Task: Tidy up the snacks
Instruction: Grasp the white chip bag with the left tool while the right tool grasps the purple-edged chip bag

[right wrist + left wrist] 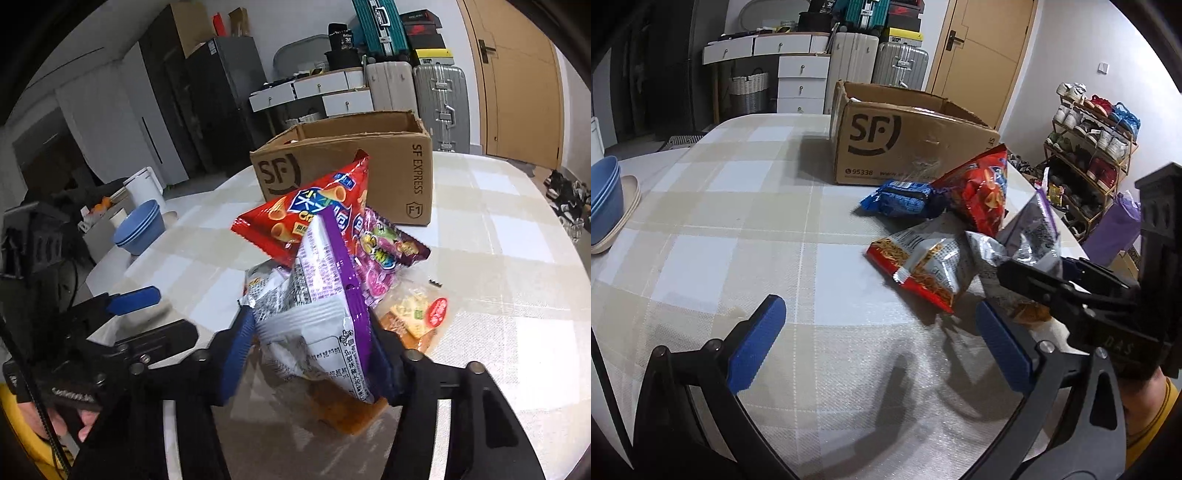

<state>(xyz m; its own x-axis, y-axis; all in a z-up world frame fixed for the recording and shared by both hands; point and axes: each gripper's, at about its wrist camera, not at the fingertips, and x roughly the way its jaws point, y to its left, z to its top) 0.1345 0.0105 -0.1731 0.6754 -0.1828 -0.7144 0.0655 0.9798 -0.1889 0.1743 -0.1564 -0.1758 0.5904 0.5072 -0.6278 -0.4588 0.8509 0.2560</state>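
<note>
Purple-and-silver foil is what the right tool (pixel 310 354) has clenched on: the silver-and-purple snack bag (pixel 325 314) stands pinched between its blue pads, low on the pack, at the near edge of the pile on the checked counter (pixel 517 229); the left tool (pixel 875 343) hangs released over bare cloth, jaws wide and nothing between them.

Behind the held bag the red cone-snack bag (pixel 295 218) leans, a purple candy pack (pixel 384 251) and a clear biscuit pack (pixel 417 314) lie just beside it, and an orange pack sits underneath; the left view also shows a red noodle pack (pixel 916 266) and a blue biscuit pack (pixel 897 199). The open cardboard box (pixel 351 166) stands beyond the pile, likely the place for them.

To do this step well, I judge: lift straight up first, so the red bag slides off rather than being dragged; keep the pinch firm since foil slips and the contents crush; carry over the box rim and let go low inside; the free tool could steady the neighbours.
</note>
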